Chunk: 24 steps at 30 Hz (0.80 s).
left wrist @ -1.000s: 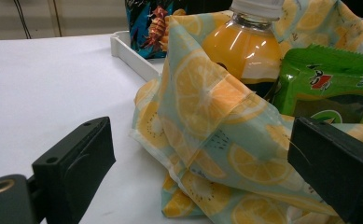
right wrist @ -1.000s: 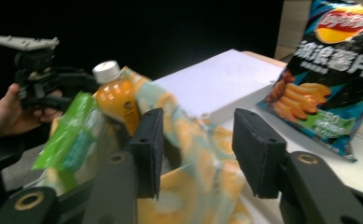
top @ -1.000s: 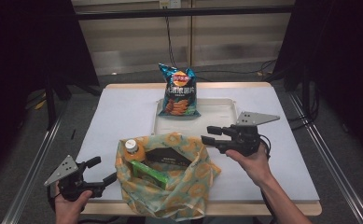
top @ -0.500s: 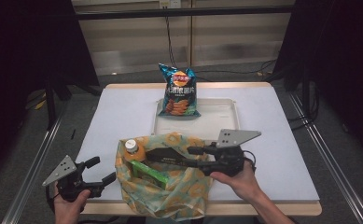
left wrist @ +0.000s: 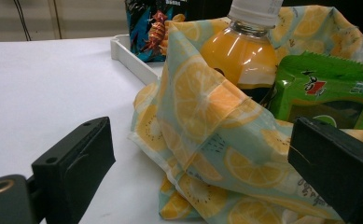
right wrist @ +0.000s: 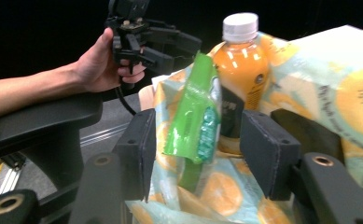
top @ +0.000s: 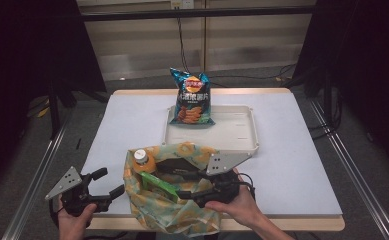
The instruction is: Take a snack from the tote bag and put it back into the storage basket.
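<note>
A cloth bag printed with citrus slices lies open at the table's front edge. In it stand an orange juice bottle with a white cap and a green snack packet. My right gripper reaches into the bag's mouth from the right. Its jaws have just been opening and now stand either side of the green packet without pressing on it. The bottle stands just behind. My left gripper rests open just left of the bag, with nothing held.
A white tray sits behind the bag, and a blue chips bag stands upright on its far left corner. White table surface stretches right of the bag and tray. Metal rails run along both sides of the table.
My right gripper has moved left and a little down, from beside the bag's right rim into its mouth, around the green packet. The left gripper has stayed put.
</note>
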Each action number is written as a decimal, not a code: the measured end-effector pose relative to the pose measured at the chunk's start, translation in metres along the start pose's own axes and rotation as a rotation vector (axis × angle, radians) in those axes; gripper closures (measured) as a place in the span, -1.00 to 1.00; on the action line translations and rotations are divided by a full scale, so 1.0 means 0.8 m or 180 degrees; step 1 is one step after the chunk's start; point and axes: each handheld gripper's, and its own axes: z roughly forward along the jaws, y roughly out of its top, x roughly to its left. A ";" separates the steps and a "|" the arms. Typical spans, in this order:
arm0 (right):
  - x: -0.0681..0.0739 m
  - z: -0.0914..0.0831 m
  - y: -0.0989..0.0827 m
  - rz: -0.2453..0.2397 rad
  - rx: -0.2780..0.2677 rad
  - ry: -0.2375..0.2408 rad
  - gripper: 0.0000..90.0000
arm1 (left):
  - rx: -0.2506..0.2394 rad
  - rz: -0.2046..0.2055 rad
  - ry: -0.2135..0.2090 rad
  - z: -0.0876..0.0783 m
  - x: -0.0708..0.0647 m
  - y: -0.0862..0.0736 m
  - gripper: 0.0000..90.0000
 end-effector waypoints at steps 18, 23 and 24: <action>0.001 0.049 -0.022 -0.0009 0.0278 -0.0068 0.15 | 0.0016 0.0051 0.0017 0.000 -0.001 0.001 -0.86; -0.003 0.056 -0.025 0.0048 0.0296 -0.0093 0.27 | 0.0033 0.0053 0.0032 0.000 0.000 0.000 -0.86; -0.003 0.058 -0.026 0.0065 0.0302 -0.0091 0.28 | 0.0040 0.0054 0.0043 0.001 0.000 0.000 -0.86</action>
